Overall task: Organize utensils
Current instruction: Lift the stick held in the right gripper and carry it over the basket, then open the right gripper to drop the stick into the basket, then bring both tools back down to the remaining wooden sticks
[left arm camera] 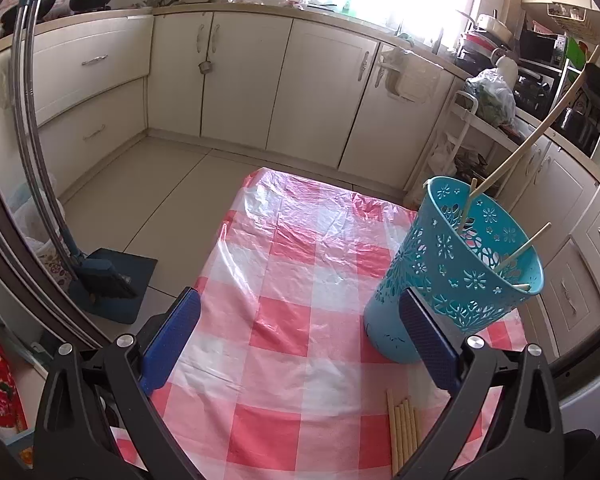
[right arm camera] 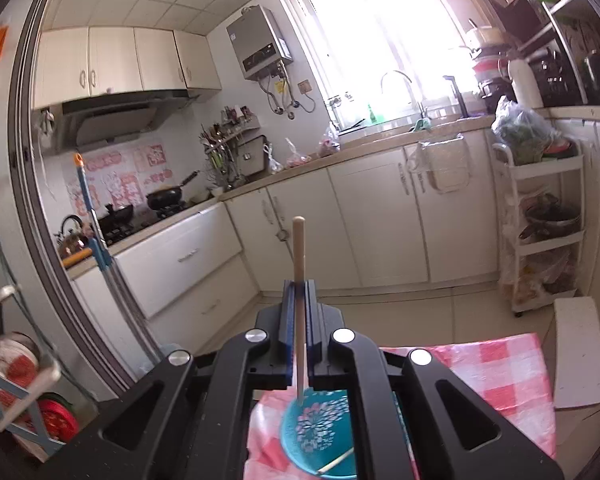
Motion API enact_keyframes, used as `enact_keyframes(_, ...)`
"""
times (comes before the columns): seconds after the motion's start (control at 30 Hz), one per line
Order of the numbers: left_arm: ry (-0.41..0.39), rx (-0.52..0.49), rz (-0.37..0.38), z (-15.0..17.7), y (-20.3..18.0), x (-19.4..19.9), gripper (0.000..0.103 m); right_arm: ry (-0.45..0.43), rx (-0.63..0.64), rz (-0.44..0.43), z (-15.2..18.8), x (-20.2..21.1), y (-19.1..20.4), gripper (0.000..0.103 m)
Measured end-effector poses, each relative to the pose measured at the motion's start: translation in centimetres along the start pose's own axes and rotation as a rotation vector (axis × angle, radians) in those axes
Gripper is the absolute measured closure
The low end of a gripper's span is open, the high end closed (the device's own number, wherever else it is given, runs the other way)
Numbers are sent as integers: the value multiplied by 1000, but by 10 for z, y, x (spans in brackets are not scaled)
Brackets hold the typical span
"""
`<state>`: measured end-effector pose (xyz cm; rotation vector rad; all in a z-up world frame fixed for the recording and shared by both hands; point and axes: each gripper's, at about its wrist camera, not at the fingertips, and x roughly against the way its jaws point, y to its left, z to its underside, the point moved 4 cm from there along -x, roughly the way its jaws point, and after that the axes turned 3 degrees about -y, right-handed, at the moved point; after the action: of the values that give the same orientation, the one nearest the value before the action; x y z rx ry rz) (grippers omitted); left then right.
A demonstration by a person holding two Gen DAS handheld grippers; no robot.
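basket (left arm camera: 440,276): perforated blue plastic | chopsticks (left arm camera: 404,428): pale matt wood | tablecloth (left arm camera: 292,320): glossy checked plastic

Left claw (left arm camera: 300,320): matte black angular arms showing triangular cut-outs, round silver screws sitting at joints, flat blue textured pads (left arm camera: 428,344) lining fingers. Right claw (right arm camera: 299,312): same black frame showing, four silver screw heads shining, ribbed blue pads (right arm camera: 286,320) edging narrow black fingers. No cables or skin showing.
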<state>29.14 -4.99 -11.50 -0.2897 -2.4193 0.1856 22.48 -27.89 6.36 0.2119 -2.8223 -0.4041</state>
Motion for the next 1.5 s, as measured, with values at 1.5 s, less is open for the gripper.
enact_keyframes(1.5,65,-76,-73,21,8,-11,7,506,27,136,231,38,-3,80)
